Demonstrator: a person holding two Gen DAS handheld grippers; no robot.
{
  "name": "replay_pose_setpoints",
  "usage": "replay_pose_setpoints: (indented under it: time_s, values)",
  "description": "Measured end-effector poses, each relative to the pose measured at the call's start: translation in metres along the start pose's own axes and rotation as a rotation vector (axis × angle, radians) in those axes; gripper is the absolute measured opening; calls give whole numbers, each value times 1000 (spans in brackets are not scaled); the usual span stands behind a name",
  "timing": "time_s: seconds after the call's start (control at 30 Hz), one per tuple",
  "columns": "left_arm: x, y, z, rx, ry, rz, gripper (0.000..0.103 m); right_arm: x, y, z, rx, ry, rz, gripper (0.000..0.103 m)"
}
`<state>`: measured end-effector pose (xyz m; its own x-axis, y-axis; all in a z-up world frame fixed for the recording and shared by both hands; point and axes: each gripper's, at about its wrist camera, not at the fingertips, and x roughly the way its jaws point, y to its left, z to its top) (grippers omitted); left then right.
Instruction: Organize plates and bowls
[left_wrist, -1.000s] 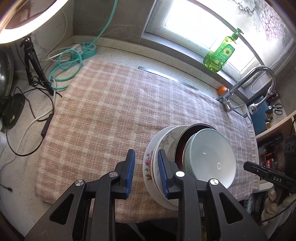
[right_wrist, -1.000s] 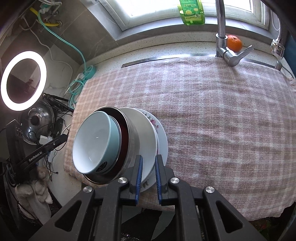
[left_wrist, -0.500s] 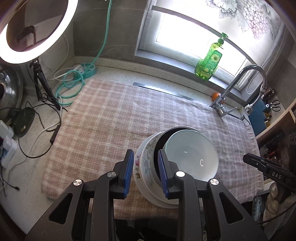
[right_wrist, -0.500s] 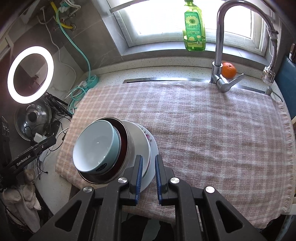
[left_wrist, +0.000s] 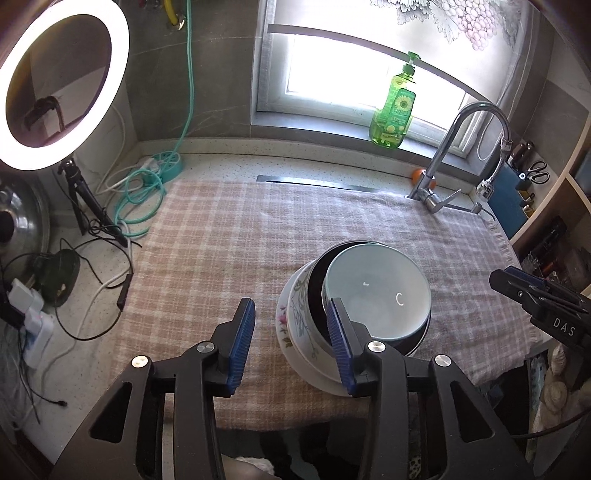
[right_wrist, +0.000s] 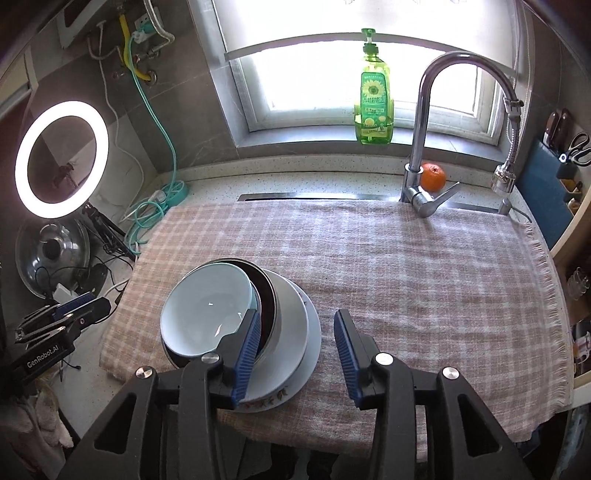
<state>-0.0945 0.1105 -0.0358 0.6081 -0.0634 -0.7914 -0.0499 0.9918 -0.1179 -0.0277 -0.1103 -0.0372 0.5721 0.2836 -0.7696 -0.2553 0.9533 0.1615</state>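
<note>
Left wrist view: left gripper (left_wrist: 291, 334) w/ blue pads, jaws opening, nothing between them, just checked cloth (left_wrist: 229, 236) in the gap. The stack of dishes (left_wrist: 354, 310) sits on the cloth near its front edge, just right of the gap & partly behind the right-hand finger: pale blue bowl (left_wrist: 376, 291) on top, inside a dark bowl (left_wrist: 317, 295), then a white floral bowl (left_wrist: 299, 314), then a floral plate (left_wrist: 282, 328) at the bottom. Tap (left_wrist: 447, 162) stands well behind the stack, off to its right; green soap bottle (left_wrist: 394, 110) on the sill behind that. Ring light (left_wrist: 122, 48) far left of the stack. Right gripper (left_wrist: 535, 302) shows to the right of the stack, apart from it. Right wrist view: right gripper (right_wrist: 293, 354), jaws opening, no dish between the pads; its left-hand finger overlaps the stack of dishes (right_wrist: 243, 325) in the frame, contact can't be told. Stack near the cloth's (right_wrist: 406, 266) front-left corner, pale blue bowl (right_wrist: 207, 306) uppermost. Orange (right_wrist: 434, 176) by the tap (right_wrist: 421, 147) base, well behind the stack. Left gripper (right_wrist: 59, 317) just left of the stack, off the cloth.
</note>
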Motion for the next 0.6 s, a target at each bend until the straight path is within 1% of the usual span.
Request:
replay_pose_setpoints:
  time_s: [0.07, 0.2, 0.3, 0.4, 0.47, 0.5, 0.53, 0.6]
  values:
    - [-5, 0, -1, -2, -9, -18, 39, -4, 7, -6, -2, -11, -19, 38]
    - [-18, -8, -6, 35, -37, -26, 39, -13, 19, -18, 4, -25, -56, 38]
    - [-24, -15, -11, 67, -42, -35, 47, -25, 23, -28, 13, -58, -84, 46]
    - [-28, -20, -16, 76, -43, -47, 48, -39, 27, -35, 23, -107, -117, 47]
    - [-34, -22, -18, 78, -60, -43, 49, -47, 29, -38, 27, -135, -130, 49]
    - [-37, -22, -18, 75, -71, -43, 50, -51, 30, -39, 30, -151, -138, 52]
    - [-40, -23, -18, 70, -81, -45, 54, -55, 31, -40, 31, -169, -148, 56]
    - [-47, -23, -18, 66, -102, -47, 62, -62, 32, -41, 33, -199, -163, 60]
